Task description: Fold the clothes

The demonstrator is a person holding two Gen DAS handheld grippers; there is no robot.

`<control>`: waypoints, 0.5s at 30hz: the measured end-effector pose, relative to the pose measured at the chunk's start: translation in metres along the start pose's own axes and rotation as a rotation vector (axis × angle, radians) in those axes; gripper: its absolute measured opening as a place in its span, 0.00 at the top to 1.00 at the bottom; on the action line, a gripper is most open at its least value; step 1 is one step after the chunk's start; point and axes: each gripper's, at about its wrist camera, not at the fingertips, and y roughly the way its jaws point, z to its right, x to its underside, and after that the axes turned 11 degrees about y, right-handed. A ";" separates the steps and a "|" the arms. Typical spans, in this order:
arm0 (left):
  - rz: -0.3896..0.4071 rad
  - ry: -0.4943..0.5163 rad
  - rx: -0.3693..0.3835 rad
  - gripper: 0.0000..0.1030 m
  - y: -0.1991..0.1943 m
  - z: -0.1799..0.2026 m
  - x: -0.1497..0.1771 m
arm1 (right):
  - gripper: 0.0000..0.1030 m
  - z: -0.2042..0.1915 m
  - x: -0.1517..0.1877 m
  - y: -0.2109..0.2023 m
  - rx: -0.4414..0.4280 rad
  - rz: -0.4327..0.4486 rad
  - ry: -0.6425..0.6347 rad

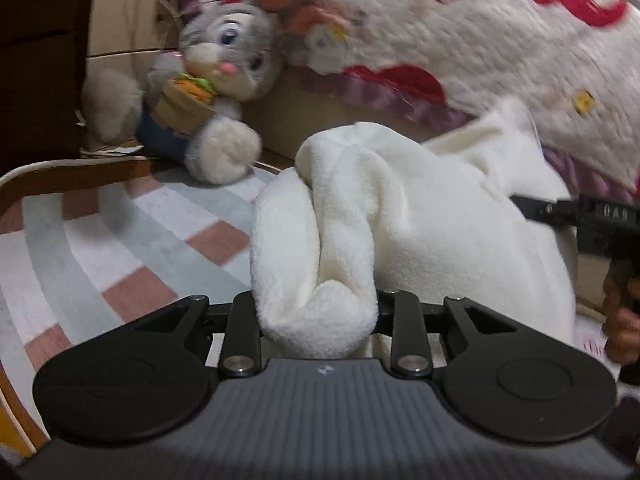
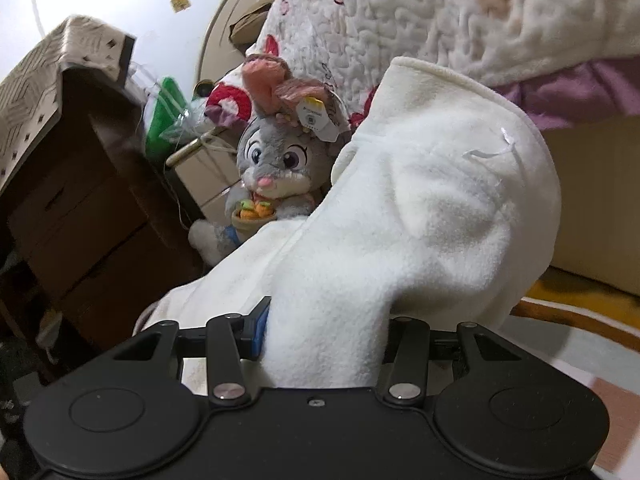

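A cream fleece garment [image 1: 420, 216] hangs lifted off the rug, bunched in thick folds. My left gripper [image 1: 318, 312] is shut on a rolled wad of it, and the fabric hides its fingertips. In the right wrist view the same fleece garment [image 2: 420, 208] rises in front of the camera, with a hemmed edge at the top. My right gripper [image 2: 324, 340] is shut on it too; a blue pad [image 2: 260, 330] shows beside the cloth. The right gripper [image 1: 580, 216] also appears at the right edge of the left view, held by a hand [image 1: 624, 332].
A grey plush rabbit [image 1: 216, 80] sits behind the garment on a checked rug [image 1: 100, 248]. A white quilt with red patterns [image 1: 480, 32] drapes over a bed. A brown cabinet [image 2: 80, 220] stands at left, with cardboard boxes [image 1: 120, 20] beyond.
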 end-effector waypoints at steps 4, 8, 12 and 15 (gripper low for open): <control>0.048 -0.020 -0.069 0.74 0.004 -0.044 -0.025 | 0.50 -0.003 -0.002 0.036 -0.016 -0.011 0.082; 0.036 -0.173 -0.105 0.67 0.025 -0.113 -0.021 | 0.48 0.005 0.010 0.065 0.018 -0.067 0.165; -0.126 -0.448 -0.189 0.63 0.062 -0.174 0.041 | 0.39 0.012 0.022 0.095 0.051 -0.123 0.248; -0.127 -0.558 -0.153 0.59 0.059 -0.187 0.060 | 0.31 0.018 0.031 0.117 0.077 -0.165 0.310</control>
